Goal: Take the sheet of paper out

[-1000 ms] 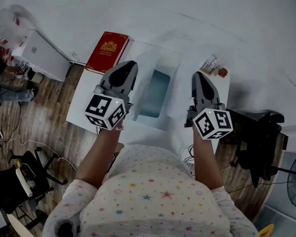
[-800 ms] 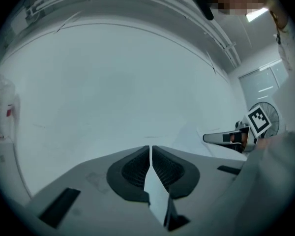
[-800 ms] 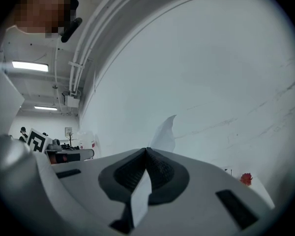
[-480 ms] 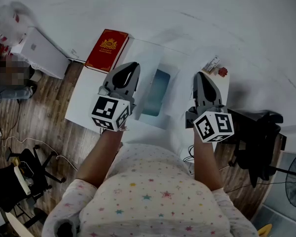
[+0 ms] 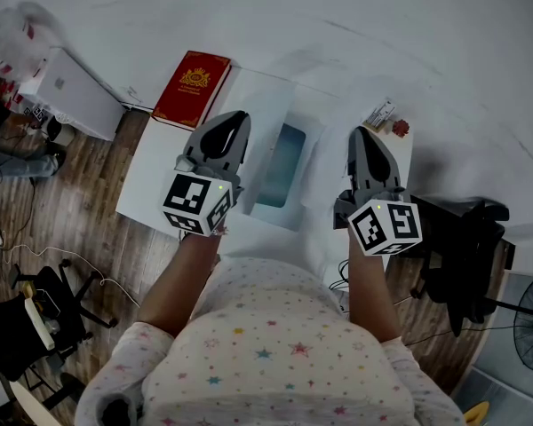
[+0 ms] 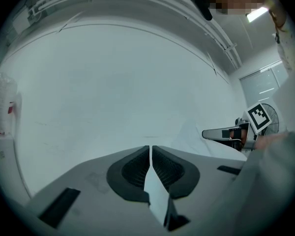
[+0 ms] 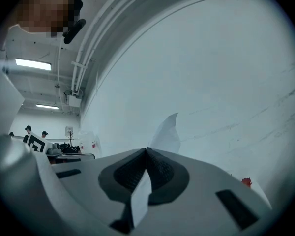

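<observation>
Nearest me, both tools point level and away from my body. The left tool [image 6: 150,150] is clenched on white paper [image 6: 155,196]: a thin edge of it runs back between the ribbed pads. The right tool [image 7: 146,151] is clenched the same way on another white edge, and a curled white corner stands up just beyond its tips.

From the head view the paper hangs between the two tools, the left tool at its left side and the right tool at its right side, above the white worktop [image 5: 155,180]. A blue-grey rectangle shows in the paper's middle. I cannot tell whether what I grip is the sheet itself or a cover around it.

Farther off, a red book [image 5: 193,90] lies at the worktop's far left corner. A small red thing [image 5: 401,130] sits at the far right corner.
</observation>
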The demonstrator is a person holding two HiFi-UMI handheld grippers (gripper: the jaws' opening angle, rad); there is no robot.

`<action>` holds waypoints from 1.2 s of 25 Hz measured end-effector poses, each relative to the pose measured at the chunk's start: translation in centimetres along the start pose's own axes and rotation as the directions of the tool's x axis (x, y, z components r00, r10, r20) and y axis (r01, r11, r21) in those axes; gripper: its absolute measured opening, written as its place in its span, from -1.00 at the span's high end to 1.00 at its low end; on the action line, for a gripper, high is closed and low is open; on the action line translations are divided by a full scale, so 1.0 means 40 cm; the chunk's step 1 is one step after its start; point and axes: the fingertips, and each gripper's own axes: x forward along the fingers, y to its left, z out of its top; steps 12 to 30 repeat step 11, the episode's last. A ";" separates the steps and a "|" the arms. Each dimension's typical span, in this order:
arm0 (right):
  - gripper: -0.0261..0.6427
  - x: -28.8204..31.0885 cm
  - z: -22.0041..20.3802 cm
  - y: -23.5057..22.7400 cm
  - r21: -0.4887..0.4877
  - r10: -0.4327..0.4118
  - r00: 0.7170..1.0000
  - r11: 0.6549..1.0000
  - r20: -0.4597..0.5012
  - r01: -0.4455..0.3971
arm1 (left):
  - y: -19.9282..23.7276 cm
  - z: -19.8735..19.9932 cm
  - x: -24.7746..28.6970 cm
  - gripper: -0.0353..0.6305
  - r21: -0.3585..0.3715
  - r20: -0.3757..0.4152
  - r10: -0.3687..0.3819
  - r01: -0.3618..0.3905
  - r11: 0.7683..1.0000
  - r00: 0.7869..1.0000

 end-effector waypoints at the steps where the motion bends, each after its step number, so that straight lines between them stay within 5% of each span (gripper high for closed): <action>1: 0.92 0.000 0.001 -0.001 -0.001 0.000 1.000 1.000 0.001 0.000 | 0.000 0.000 0.000 0.81 0.000 0.000 0.000 0.000 1.000 1.000; 30: 0.92 -0.007 0.005 -0.003 0.001 0.003 1.000 1.000 0.006 -0.003 | -0.004 0.000 -0.001 0.81 -0.008 0.004 0.001 -0.001 1.000 1.000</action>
